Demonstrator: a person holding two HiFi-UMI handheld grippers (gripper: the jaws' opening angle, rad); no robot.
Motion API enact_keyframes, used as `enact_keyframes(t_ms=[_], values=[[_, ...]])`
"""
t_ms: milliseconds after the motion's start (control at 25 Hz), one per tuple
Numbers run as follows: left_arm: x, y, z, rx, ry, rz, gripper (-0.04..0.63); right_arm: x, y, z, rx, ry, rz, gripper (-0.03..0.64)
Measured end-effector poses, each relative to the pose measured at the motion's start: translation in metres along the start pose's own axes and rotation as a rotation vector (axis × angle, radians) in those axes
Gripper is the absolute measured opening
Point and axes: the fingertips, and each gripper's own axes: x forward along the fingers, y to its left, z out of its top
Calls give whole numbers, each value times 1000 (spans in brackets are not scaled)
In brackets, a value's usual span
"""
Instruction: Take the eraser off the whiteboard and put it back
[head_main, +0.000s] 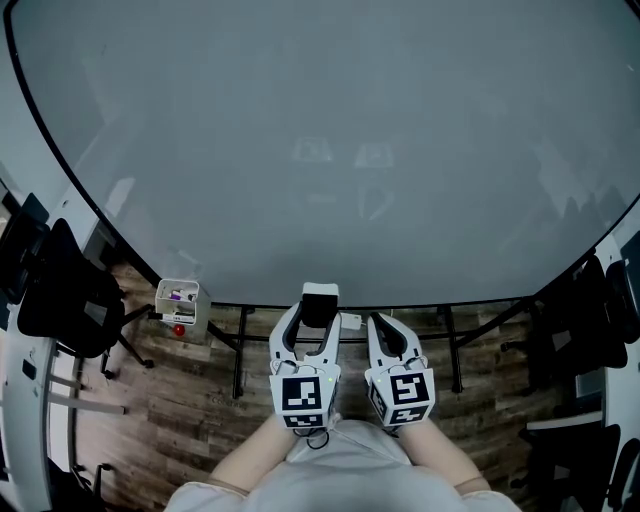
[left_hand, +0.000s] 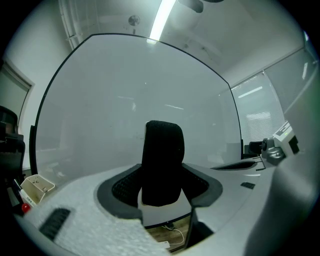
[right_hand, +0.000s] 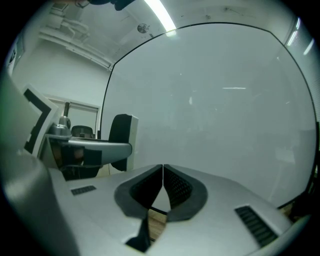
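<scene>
Snugly, left gripper's (left_hand: 161, 186) ribbed pads (left_hand: 125, 188) clamp rounded black eraser (left_hand: 162, 152).

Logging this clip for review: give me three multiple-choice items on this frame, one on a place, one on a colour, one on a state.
1. Where is the eraser? A on the floor; B in the left gripper; C on a chair.
2. What colour is its pad? A black; B red; C yellow.
3. The right gripper's fingers are: A wide open; B shut on a marker; C shut, empty.
Answers: B, its fingers clasp the eraser; A, the pad shows black in the left gripper view; C, the fingers meet with nothing between.
</scene>
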Motion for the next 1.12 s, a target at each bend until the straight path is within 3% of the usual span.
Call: enact_keyframes(t_ms=[400, 1120], values=[[7, 9, 2, -16, 3, 11, 244, 4, 0, 1, 12, -14, -6, 28], [56, 37, 70, -9, -82, 14, 244, 34, -4, 11, -19, -6, 6, 28]])
